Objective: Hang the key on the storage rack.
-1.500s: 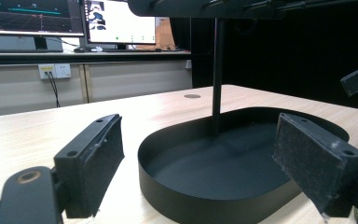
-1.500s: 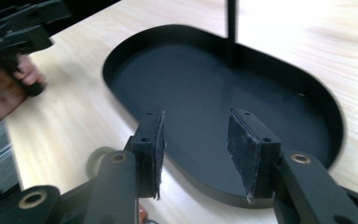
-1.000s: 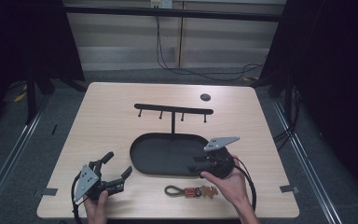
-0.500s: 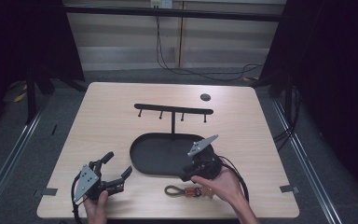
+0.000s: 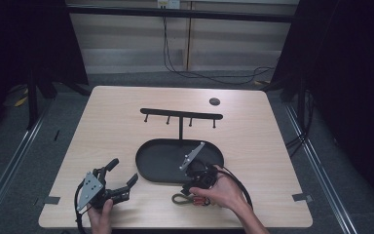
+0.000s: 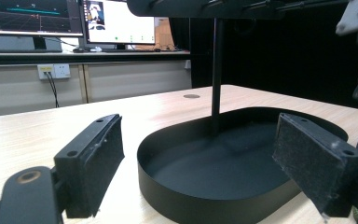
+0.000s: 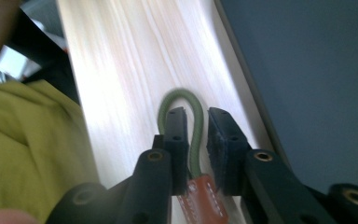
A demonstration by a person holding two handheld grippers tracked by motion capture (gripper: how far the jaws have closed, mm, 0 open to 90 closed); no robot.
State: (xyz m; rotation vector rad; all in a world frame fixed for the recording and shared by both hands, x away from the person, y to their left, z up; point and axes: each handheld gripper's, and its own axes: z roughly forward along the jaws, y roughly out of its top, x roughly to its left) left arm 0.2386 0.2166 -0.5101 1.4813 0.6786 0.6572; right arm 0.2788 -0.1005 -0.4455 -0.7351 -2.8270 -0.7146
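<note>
Pale counter (image 5: 126, 122): we see the right claw (image 7: 196, 135) nearly closed astride the green loop (image 7: 196, 140) (long axis toward 12 o'clock), not yet gripping; left claw (image 5: 119, 178) wide open, empty.

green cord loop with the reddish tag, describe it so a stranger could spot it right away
Start at the black oval tray in the middle of the wooden table. Between the tray's near rim and the table's near edge lies the green cord loop, under the right gripper. It is the table's one green thing, with a reddish tag on it.
</note>
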